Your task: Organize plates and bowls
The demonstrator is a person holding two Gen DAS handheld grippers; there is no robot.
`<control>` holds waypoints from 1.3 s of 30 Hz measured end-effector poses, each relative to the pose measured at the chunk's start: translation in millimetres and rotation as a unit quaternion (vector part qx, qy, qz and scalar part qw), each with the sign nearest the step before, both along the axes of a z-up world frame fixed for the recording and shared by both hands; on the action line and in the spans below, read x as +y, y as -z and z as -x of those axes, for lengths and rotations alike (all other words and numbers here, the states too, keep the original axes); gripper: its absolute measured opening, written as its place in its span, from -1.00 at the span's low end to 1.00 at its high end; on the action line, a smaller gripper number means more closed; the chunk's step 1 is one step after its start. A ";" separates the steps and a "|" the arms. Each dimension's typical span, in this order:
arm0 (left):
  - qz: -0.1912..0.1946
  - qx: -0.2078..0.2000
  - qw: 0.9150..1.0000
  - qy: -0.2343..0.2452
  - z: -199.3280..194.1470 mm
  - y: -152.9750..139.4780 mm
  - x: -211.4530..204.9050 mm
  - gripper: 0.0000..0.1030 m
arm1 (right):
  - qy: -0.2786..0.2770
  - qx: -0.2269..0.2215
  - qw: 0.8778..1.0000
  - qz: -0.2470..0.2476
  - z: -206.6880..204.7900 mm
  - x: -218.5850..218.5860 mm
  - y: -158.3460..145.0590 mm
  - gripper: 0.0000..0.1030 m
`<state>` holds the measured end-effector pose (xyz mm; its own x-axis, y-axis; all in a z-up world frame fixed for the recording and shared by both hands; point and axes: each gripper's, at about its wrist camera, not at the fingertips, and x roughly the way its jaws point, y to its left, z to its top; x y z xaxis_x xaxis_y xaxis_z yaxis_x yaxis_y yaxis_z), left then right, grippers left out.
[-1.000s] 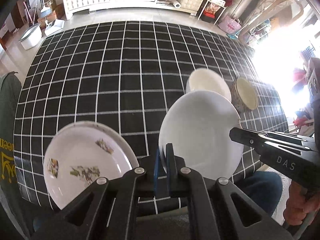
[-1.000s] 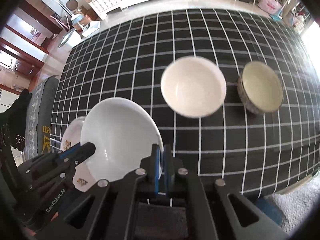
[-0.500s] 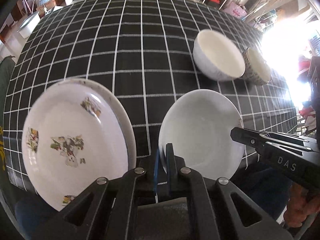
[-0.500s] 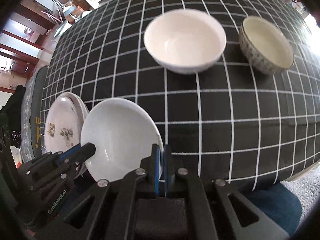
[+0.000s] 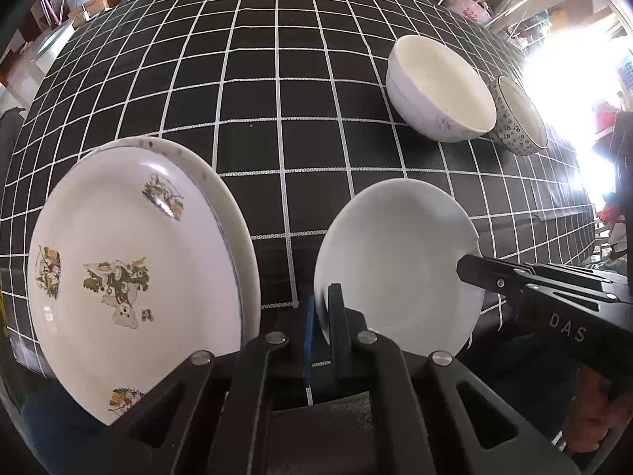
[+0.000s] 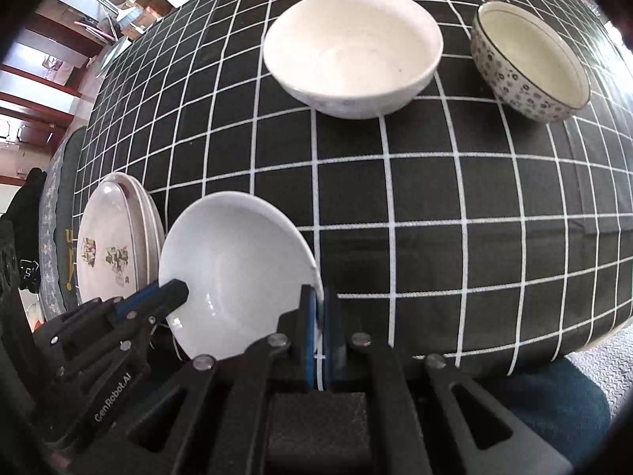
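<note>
both grippers have sunk toward the bench (image 5: 277, 79), left gripper (image 5: 322, 316) and right gripper (image 6: 319, 324) each with fingers clamped on opposite rims of the white plate (image 5: 395, 257), keeping it level beside the stacked plates (image 5: 130, 269) at lower left.

You have the plain plate (image 5: 395, 261) at the near edge of the table (image 5: 277, 99), with the stack of decorated plates (image 5: 130, 277) just to its left. Behind it, farther across the table, the large bowl (image 6: 352, 51) sits left of the patterned bowl (image 6: 530, 63), the two just beside each other.
</note>
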<state>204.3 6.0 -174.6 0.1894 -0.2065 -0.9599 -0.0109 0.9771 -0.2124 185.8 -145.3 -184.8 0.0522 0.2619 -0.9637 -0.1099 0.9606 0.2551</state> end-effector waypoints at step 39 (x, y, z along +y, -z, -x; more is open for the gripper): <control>0.002 -0.069 0.996 0.050 -109.3 -109.1 -47.1 -0.90 | 0.013 -0.068 0.997 -0.020 -106.3 -43.3 -85.9 -0.87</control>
